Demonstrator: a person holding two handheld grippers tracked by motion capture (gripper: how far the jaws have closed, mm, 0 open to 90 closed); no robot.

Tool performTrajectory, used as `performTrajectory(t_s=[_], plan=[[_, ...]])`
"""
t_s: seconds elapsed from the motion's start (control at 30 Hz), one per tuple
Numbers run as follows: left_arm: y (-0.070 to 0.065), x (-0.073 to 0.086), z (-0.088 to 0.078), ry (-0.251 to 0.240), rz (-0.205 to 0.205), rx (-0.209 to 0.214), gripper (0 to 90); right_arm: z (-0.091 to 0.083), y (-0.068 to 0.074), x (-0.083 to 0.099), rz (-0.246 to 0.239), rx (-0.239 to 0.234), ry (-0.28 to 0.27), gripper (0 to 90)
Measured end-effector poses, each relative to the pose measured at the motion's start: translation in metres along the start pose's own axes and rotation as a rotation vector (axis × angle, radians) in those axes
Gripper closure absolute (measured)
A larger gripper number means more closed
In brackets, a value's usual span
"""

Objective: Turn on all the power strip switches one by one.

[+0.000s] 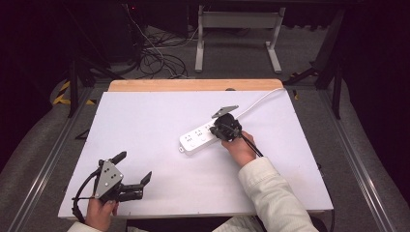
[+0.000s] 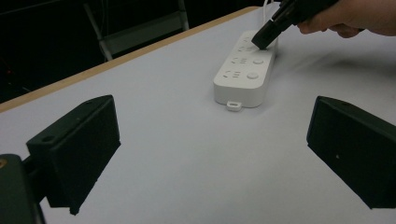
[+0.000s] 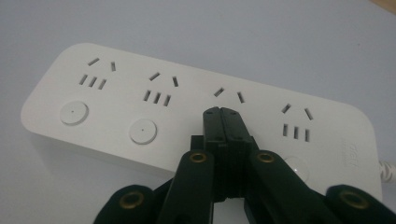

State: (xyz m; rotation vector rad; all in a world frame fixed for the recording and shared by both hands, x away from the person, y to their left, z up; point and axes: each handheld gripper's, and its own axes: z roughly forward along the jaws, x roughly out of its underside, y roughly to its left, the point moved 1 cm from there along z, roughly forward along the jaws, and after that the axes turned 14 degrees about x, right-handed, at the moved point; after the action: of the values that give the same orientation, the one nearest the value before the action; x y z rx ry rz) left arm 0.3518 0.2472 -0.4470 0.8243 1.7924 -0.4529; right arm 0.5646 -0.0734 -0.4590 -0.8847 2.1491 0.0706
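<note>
The right claw [image 3: 223, 112], jaws pressed together and empty, touches the top of the white power strip [image 1: 199, 137] on the table [image 1: 145, 121]. The left claw [image 1: 135, 168] rests well apart, jaws wide open, holding nothing.

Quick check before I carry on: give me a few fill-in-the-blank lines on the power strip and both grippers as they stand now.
1. The right gripper has its jaws ____, tips over the white power strip.
2. The power strip has ____ socket groups on its top face.
3. The left gripper has its jaws ____, with nothing between them.

Missing words: shut; four; open
</note>
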Motion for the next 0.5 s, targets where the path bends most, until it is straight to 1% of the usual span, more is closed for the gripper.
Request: performTrajectory(t_s=[0.1,0.27,0.5], plan=[[0.0000,0.0001,0.0002,0.000,-0.004,0.002,3.1,0.0002,0.0002,0.0002,0.000,-0.001,0.001,90.0],[-0.0003,0.0000,0.0001,0.001,0.000,0.002,3.1,0.0004,0.0007,0.0009,0.002,0.004,0.000,90.0],[-0.0008,-0.0001,0.0004,0.001,0.000,0.004,3.1,0.0011,0.0004,0.0021,0.020,0.002,0.001,90.0]])
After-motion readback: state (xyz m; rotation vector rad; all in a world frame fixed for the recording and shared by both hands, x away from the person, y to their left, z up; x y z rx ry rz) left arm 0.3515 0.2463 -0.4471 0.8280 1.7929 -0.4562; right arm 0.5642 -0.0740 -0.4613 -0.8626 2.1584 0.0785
